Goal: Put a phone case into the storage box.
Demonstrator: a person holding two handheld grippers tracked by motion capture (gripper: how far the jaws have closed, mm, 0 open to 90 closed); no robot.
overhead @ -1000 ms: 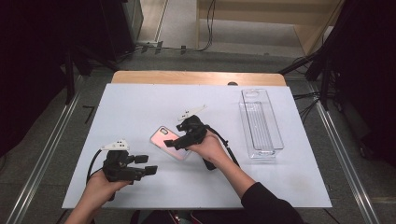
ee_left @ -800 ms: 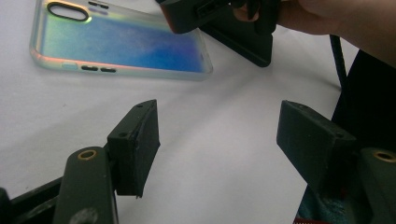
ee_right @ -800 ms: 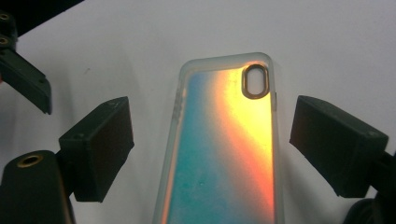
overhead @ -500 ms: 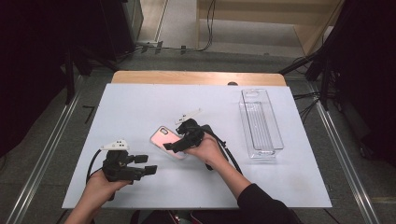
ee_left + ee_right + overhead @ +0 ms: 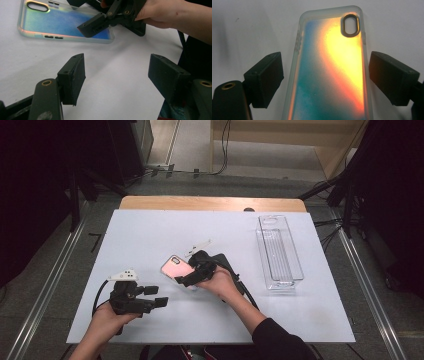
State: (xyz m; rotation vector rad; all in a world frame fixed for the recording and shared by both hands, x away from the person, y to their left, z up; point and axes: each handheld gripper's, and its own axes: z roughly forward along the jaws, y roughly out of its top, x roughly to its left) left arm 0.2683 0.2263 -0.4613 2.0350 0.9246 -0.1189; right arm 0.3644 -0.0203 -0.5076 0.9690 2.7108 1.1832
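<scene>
Nearest, at the left, the left gripper (image 5: 161, 302) rests low over the white table (image 5: 150, 235) in the person's left hand (image 5: 107, 317); its jaws stand wide with nothing but bare table between them, as the left gripper view (image 5: 116, 75) shows; they point right, toward the case. A little farther and to the right, the right hand (image 5: 222, 282) holds the right gripper (image 5: 184, 281), which points left and lies over the near end of the phone case (image 5: 177, 268); in the right gripper view (image 5: 324, 80) the jaws stand part open on either side of the case (image 5: 332, 70), a gap showing on each side, so nothing is clamped. The case lies flat near the table's middle, iridescent, pink from above, its camera hole at the far end; in the left gripper view the case (image 5: 57, 22) sits beyond the open jaws with one right jaw resting above its end. Just beyond the case lies a small white strip (image 5: 197, 247); far right stands a clear tray (image 5: 280, 251), well apart from both grippers.
</scene>
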